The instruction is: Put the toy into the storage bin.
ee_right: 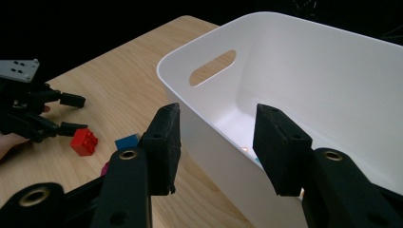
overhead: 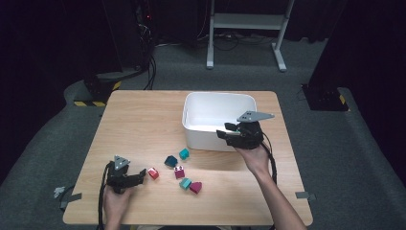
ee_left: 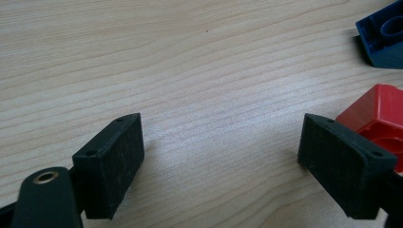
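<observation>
Sorting job: loose blocks on the worktop [overhead: 143, 120] go into the white bin [overhead: 191, 108].

Right tongs [overhead: 225, 130] sit at the bin's near wall, jaws spread with nothing between them. In the right gripper view [ee_right: 214, 142] they straddle the rim, one jaw outside, one over the inside. Something small and coloured lies on the bin floor just below them; too hidden to say what.

Left tongs [overhead: 141, 173] rest low on the worktop, jaws spread wide, empty. In the left gripper view [ee_left: 221, 156] bare wood lies between the jaws. The red block [overhead: 153, 173] is just beside the tips; in that view [ee_left: 375, 118] it sits against the outside of the right-hand jaw, not between the two.

Rest of the pile: dark blue block [overhead: 170, 161], teal block [overhead: 184, 154], magenta block [overhead: 180, 172] with pale studs, second teal block [overhead: 186, 183] touching a crimson block [overhead: 196, 187]. All near each other, well apart from the bin's far side.

My read, step in hand = left pick of the red block. To do it well:
- shift the left tongs sideways toward the block until it is centred between the jaws, else the jaw just shoves it
- keep the jaws low, pads flat on two opposite faces, not on a corner
- close only once it is centred
- pull the right tongs clear of the rim first so the two hands don't meet over the bin
</observation>
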### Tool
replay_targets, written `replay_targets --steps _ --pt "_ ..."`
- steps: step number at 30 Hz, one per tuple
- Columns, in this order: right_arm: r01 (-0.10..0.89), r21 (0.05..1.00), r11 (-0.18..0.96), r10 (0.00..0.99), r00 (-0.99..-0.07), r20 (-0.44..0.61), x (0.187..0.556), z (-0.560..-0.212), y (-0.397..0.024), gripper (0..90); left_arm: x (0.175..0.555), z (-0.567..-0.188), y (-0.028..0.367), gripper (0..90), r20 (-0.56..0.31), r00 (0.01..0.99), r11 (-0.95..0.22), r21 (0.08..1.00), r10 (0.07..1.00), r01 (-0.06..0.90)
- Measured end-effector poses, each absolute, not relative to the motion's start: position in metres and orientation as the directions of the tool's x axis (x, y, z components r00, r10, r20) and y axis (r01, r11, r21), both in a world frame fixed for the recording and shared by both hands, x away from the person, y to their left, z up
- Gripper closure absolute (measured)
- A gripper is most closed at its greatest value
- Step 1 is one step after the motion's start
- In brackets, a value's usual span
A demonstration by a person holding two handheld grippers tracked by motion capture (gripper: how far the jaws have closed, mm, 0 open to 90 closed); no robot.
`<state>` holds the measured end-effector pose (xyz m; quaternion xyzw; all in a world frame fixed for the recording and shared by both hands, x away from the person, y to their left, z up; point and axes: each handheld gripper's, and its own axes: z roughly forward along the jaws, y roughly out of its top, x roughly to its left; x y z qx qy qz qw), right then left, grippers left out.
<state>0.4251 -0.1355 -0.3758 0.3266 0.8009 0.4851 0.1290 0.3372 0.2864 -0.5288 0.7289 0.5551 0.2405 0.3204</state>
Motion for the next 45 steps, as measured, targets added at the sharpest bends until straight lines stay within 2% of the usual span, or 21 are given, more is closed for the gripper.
replay_targets --steps 11,23,45 --pt "0.385 0.867 0.316 0.622 -0.774 0.117 0.407 -0.385 -0.132 52.1 0.337 -0.529 0.286 15.5 -0.005 0.268 -0.178 0.734 0.963 0.655" --pt "0.407 0.855 0.322 0.596 -0.789 0.151 0.395 -0.412 -0.122 52.3 0.337 -0.529 0.286 15.5 -0.005 0.268 -0.178 0.734 0.963 0.655" --pt "0.432 0.806 0.405 0.498 -0.843 0.202 0.352 -0.478 -0.093 52.9 0.337 -0.529 0.286 15.5 -0.006 0.268 -0.178 0.734 0.963 0.655"
